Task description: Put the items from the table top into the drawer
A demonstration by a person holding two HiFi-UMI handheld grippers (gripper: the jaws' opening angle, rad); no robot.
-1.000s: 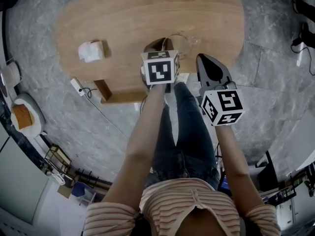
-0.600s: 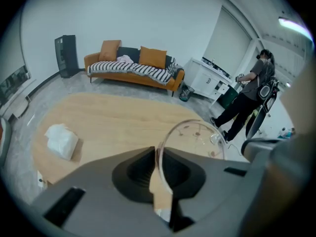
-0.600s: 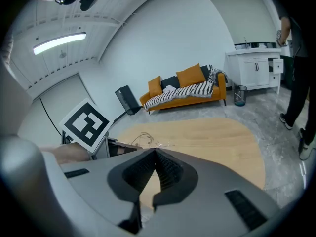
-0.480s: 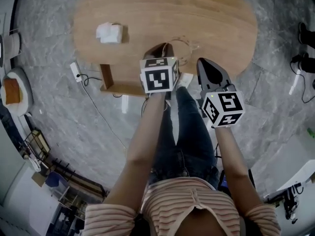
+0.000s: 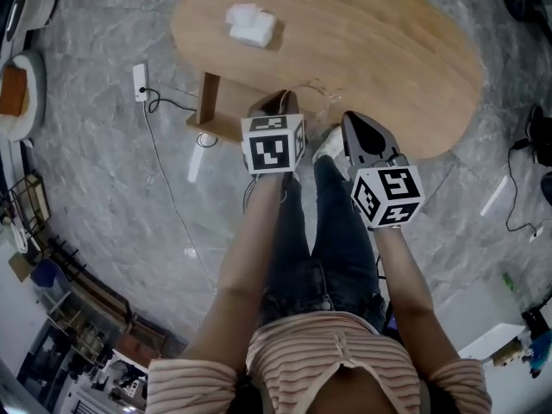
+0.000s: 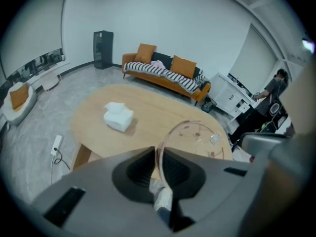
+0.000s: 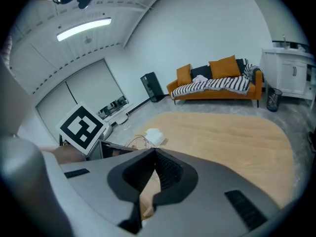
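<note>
Tissue pack (image 5: 252,24) lies on the bench (image 5: 388,41), left part, well apart from both tools. Left hand-held gripper (image 6: 157,151) is pinched tight on the rim of a clear glass bowl (image 6: 197,138), held at the bench's near edge. Right hand-held gripper (image 7: 154,152) is pressed together, empty, just beside. Step looks like carrying the bowl to the drawer. Next: reach the wooden box (image 5: 211,110) under the bench, probably the drawer, and set the bowl in level. The thin rim grip may slip.

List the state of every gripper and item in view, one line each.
Left gripper: shut on the clear dish's rim.
Clear dish: gripped at its rim by the left fingers.
Right gripper: shut, nothing between its fingers.
Tissue pack: lying on the table, untouched.
</note>
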